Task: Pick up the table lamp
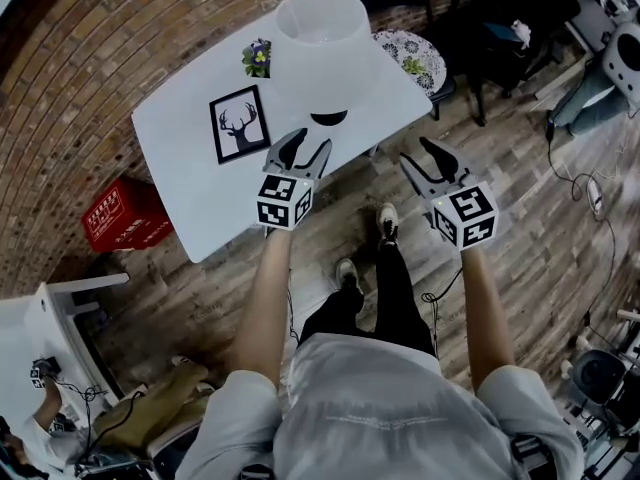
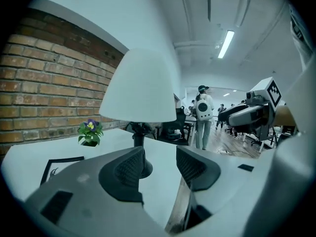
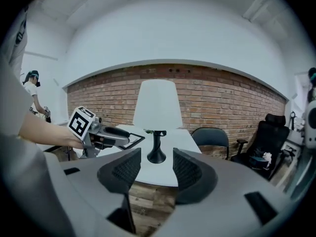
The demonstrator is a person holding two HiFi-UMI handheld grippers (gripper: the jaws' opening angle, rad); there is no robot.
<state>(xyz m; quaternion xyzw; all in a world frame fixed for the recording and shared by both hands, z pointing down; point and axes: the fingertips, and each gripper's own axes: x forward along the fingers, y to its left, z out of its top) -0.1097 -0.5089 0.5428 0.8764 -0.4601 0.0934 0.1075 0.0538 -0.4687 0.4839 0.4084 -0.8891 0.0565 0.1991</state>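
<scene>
1. Nearest the head camera, the person's grey shirt [image 1: 400, 408] filled the bottom, and both bare forearms reached forward toward the lamp.
2. The table lamp [image 1: 322, 28] stood upright on the white tabletop [image 1: 180, 168], near the edge on the person's side. It had a white shade over a dark stem and a round black base. Neither gripper touched it.
3. The left gripper [image 1: 310, 146] hovered near the lamp's base, over the tabletop's edge. Its fingers [image 2: 126, 169] were spread with nothing between them, and one of them partly hid the base in the left gripper view.
4. The right gripper [image 1: 418, 153] hung to the right of the lamp, off the tabletop and over the wooden floor [image 1: 540, 268]. Its fingers [image 3: 190, 169] were also spread and empty, and the lamp's base showed well beyond the gap.
5. Left of the lamp, a framed deer picture [image 1: 240, 124] lay flat, and a small potted flower [image 1: 258, 58] stood just beside the shade.
6. Farther left of the lamp, a red crate [image 1: 120, 213] sat on the floor by the brick wall [image 1: 90, 58].
</scene>
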